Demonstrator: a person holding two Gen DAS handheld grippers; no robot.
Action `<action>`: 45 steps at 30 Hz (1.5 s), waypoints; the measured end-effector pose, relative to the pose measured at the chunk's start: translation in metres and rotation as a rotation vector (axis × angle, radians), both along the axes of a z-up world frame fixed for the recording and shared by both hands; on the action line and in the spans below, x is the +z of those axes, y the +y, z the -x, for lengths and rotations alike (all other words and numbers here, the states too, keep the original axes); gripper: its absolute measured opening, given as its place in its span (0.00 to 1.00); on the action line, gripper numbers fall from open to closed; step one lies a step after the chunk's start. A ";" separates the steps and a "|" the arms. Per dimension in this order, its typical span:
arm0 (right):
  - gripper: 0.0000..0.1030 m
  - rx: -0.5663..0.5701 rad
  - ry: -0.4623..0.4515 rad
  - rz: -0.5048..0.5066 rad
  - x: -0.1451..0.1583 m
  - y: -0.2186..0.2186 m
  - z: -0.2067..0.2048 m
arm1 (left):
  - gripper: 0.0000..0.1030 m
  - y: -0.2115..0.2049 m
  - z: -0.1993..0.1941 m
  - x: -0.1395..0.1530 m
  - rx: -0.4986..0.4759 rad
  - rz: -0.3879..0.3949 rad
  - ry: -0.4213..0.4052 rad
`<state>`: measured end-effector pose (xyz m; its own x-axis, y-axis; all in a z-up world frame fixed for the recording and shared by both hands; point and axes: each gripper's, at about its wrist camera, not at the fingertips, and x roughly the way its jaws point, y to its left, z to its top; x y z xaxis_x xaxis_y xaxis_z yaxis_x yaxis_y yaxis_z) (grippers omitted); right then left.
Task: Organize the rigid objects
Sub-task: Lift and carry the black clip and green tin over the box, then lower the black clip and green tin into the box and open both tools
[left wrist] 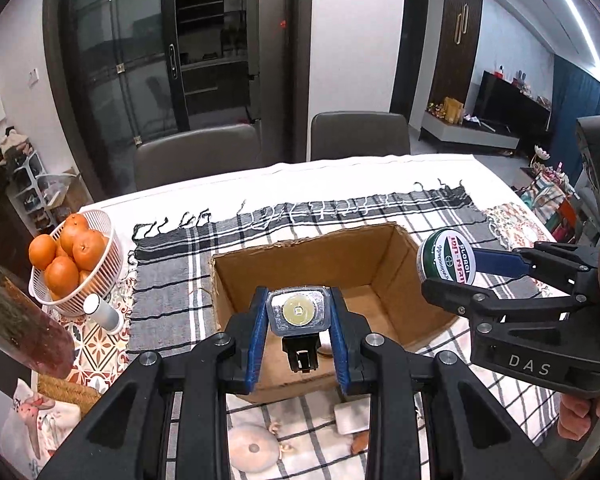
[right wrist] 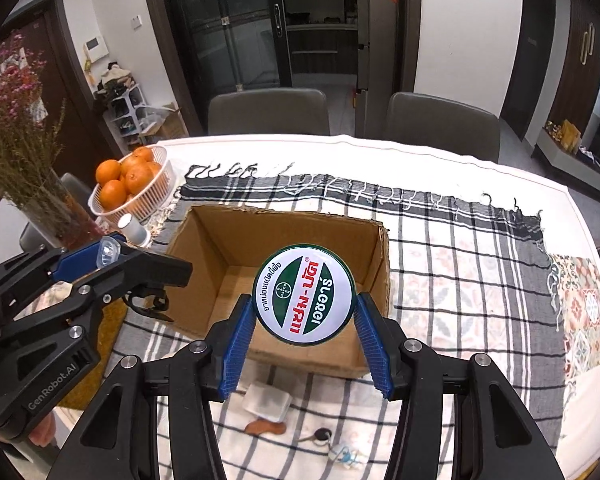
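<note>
Both grippers hung above the open brown cardboard box (right wrist: 284,276), presumably for dropping in: the left gripper (left wrist: 299,322) was clamped tight on a small black flashlight with a square clear lens (left wrist: 299,309), the right gripper (right wrist: 305,330) partly closed on a round green-and-white tin (right wrist: 304,294). The tin's lid carried Thai script and a Bayer cross. The gripper bodies read "DAS" and "GenRobot.AI".

Table (right wrist: 480,152) – checked cloth (right wrist: 460,260) (cardboard box (right wrist: 220,248) atop).
</note>
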<state>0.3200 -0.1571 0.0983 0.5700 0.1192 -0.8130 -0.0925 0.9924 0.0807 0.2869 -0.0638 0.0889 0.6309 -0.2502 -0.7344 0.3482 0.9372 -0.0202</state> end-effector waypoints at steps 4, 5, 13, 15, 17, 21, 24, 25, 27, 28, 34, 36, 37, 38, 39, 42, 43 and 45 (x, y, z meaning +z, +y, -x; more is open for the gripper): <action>0.51 -0.005 0.031 0.014 -0.011 -0.003 -0.014 | 0.28 -0.002 -0.013 -0.012 -0.003 -0.014 0.035; 0.51 -0.006 0.041 0.017 -0.014 -0.003 -0.018 | 0.28 -0.003 -0.017 -0.016 -0.003 -0.020 0.045; 0.51 -0.003 0.126 0.051 -0.042 -0.006 -0.043 | 0.28 -0.004 -0.039 -0.045 0.004 -0.060 0.116; 0.51 -0.002 0.140 0.059 -0.047 -0.006 -0.046 | 0.28 -0.004 -0.042 -0.051 0.000 -0.074 0.133; 0.51 0.002 0.152 0.069 -0.052 -0.005 -0.049 | 0.28 -0.005 -0.045 -0.058 -0.002 -0.090 0.150; 0.51 0.018 0.190 0.089 -0.065 -0.003 -0.055 | 0.28 -0.005 -0.052 -0.072 -0.004 -0.110 0.188; 0.51 0.026 0.216 0.098 -0.073 -0.002 -0.059 | 0.28 -0.005 -0.055 -0.080 -0.008 -0.119 0.216; 0.51 0.028 0.223 0.099 -0.076 -0.003 -0.060 | 0.28 -0.005 -0.056 -0.082 -0.008 -0.120 0.225; 0.51 0.034 0.234 0.107 -0.080 -0.002 -0.061 | 0.28 -0.006 -0.057 -0.086 -0.014 -0.129 0.236; 0.51 0.036 0.238 0.109 -0.081 -0.002 -0.062 | 0.28 -0.007 -0.057 -0.088 -0.015 -0.131 0.241; 0.51 0.047 0.263 0.106 -0.089 -0.002 -0.062 | 0.31 -0.008 -0.056 -0.091 -0.016 -0.127 0.243; 0.51 0.049 0.263 0.096 -0.091 -0.003 -0.060 | 0.33 -0.008 -0.054 -0.091 -0.015 -0.126 0.242; 0.51 0.049 0.262 0.092 -0.091 -0.004 -0.059 | 0.33 -0.008 -0.054 -0.091 -0.015 -0.125 0.242; 0.51 0.048 0.256 0.086 -0.090 -0.004 -0.058 | 0.33 -0.008 -0.052 -0.090 -0.013 -0.122 0.241; 0.51 0.045 0.247 0.085 -0.088 -0.004 -0.056 | 0.33 -0.008 -0.050 -0.090 -0.013 -0.117 0.241; 0.51 0.049 0.227 0.085 -0.082 -0.003 -0.052 | 0.34 -0.005 -0.045 -0.085 -0.003 -0.097 0.236; 0.51 0.047 0.223 0.083 -0.081 -0.003 -0.051 | 0.35 -0.005 -0.044 -0.084 -0.002 -0.092 0.234; 0.51 0.040 0.208 0.078 -0.076 -0.002 -0.047 | 0.36 -0.004 -0.039 -0.080 0.000 -0.086 0.226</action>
